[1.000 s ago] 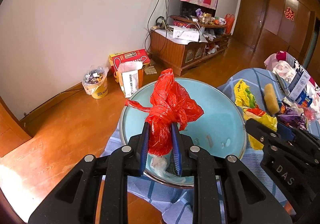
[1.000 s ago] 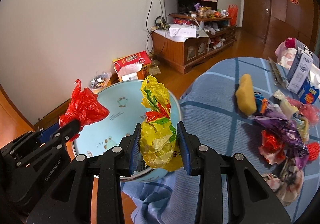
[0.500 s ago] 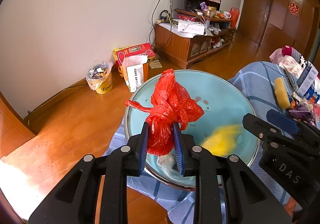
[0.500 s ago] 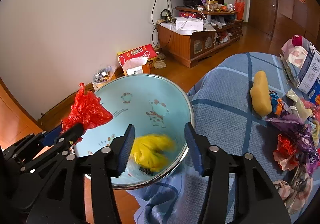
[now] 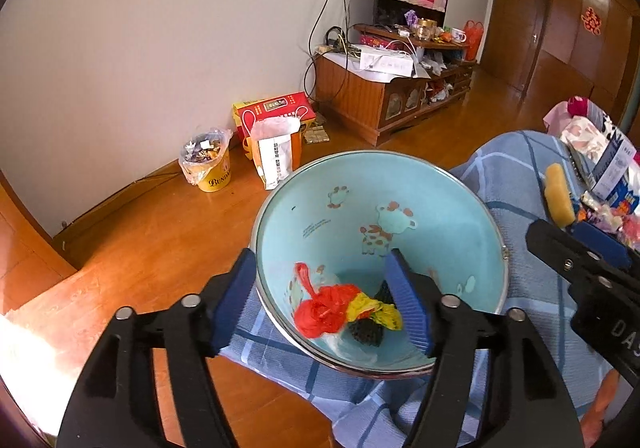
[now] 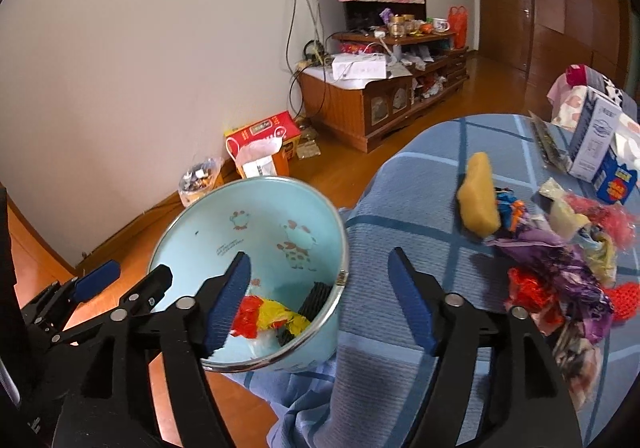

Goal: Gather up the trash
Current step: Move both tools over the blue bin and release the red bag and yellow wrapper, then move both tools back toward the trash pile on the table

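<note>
Both tongs just sprung wide and empty – left tongs (image 5: 322,298), right tongs (image 6: 320,298) – red bag (image 5: 326,310) dropped in basin (image 5: 400,184); remaining trash pile (image 6: 560,272) right of frame, nearer right tongs.

A shiny metal rim is seen around the pale blue basin (image 5: 472,208), and its inside looks smooth and glossy. Thin crinkled plastic is seen in the red bag (image 5: 324,312) and the yellow bag (image 5: 376,308) lying in it. The table is covered by a soft, matt blue cloth (image 6: 420,208). The floor (image 5: 140,240) is made of polished, shiny wood. The gripper pads (image 5: 408,308) are ribbed blue rubber on matt black plastic arms.
</note>
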Motion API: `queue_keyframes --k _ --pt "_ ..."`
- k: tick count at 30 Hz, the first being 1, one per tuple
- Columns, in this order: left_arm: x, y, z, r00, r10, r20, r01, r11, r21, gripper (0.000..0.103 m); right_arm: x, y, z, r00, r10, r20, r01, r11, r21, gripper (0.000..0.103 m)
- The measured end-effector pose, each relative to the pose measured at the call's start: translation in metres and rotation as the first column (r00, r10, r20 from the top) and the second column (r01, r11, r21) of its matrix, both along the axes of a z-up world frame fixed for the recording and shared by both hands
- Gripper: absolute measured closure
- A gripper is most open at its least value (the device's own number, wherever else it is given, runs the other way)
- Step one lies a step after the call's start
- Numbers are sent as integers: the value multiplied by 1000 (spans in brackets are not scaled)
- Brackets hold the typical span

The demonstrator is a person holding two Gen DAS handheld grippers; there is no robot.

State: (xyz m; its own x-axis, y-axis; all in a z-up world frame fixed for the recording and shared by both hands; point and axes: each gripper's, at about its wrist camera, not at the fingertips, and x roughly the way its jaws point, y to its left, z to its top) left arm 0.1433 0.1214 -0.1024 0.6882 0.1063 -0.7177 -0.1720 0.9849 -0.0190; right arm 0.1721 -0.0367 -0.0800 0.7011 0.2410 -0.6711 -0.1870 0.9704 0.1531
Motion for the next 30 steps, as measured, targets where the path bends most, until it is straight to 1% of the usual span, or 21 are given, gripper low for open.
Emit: queue_keyframes --k 2,5,6,12,15,20,26,30 --pt "-3 -3 3 1000 1 7 -1 1000 7 33 -5 -6 4 1000 -16 12 16 1000 9 25" --pt "-8 -8 8 1000 2 18 -2 1000 20 28 -11 -17 9 999 -38 28 37 999 20 19" --pt "-9 -11 10 1000 -3 22 3 1000 21 26 -14 -20 12 998 -49 35 49 999 22 17" --pt "-17 -27 19 999 -29 42 27 999 45 18 -28 -42 24 990 -116 84 115 993 21 9" --pt "-21 -36 26 997 -47 55 44 998 55 17 -34 -54 28 984 -145 101 144 989 23 7" --pt "-29 -50 31 993 -92 68 88 994 60 16 -45 -76 33 976 -191 106 188 981 38 7" --pt "-38 -75 37 986 -148 79 143 988 65 16 -64 -99 31 963 -240 123 240 971 13 7" --pt "-43 -91 39 979 -183 84 178 981 73 16 -76 -121 29 951 -283 125 283 959 19 7"
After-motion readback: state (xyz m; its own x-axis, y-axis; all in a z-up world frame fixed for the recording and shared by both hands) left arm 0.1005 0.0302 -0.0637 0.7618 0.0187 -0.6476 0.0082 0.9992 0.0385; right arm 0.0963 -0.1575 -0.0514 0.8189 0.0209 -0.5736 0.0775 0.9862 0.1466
